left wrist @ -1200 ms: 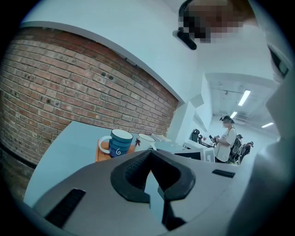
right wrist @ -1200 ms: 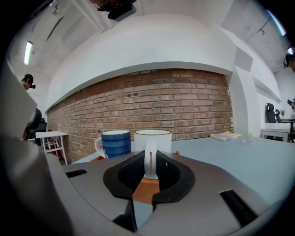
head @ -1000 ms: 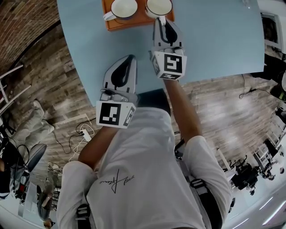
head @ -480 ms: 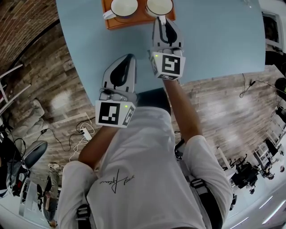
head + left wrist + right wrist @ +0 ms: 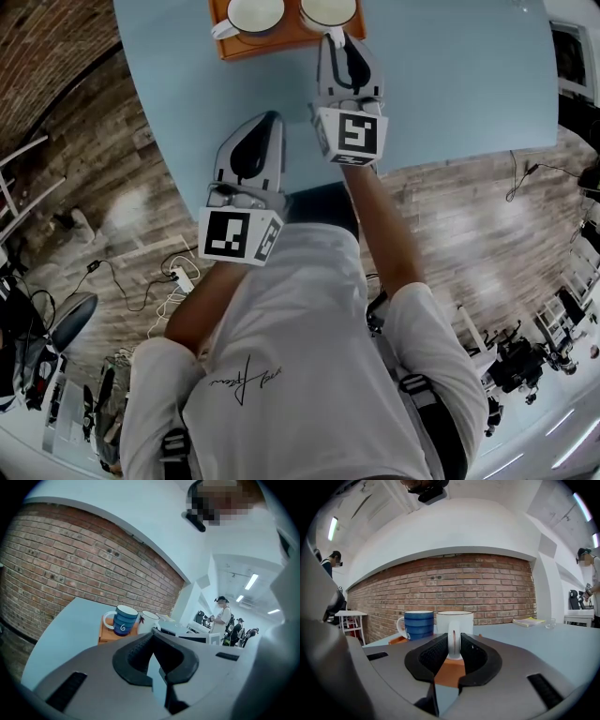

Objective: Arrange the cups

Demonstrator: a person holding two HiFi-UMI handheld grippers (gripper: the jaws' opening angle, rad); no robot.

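An orange tray (image 5: 281, 42) at the far side of the light blue table (image 5: 450, 84) carries two cups. The blue cup (image 5: 253, 14) stands on its left, the white cup (image 5: 328, 11) on its right. My right gripper (image 5: 333, 39) reaches the white cup from the near side. In the right gripper view the white cup's handle (image 5: 453, 644) stands upright between the pads of the right gripper (image 5: 453, 641), which press on it. The blue cup (image 5: 418, 624) stands just left of it. My left gripper (image 5: 272, 119) hovers shut and empty near the table's front edge, with both cups (image 5: 124, 620) ahead of it.
A yellow notepad (image 5: 528, 621) and a small glass (image 5: 552, 623) lie far off on the table's right. A brick wall (image 5: 454, 588) runs behind the table, with a white side table (image 5: 351, 616) at its left. People (image 5: 222, 618) stand in the background.
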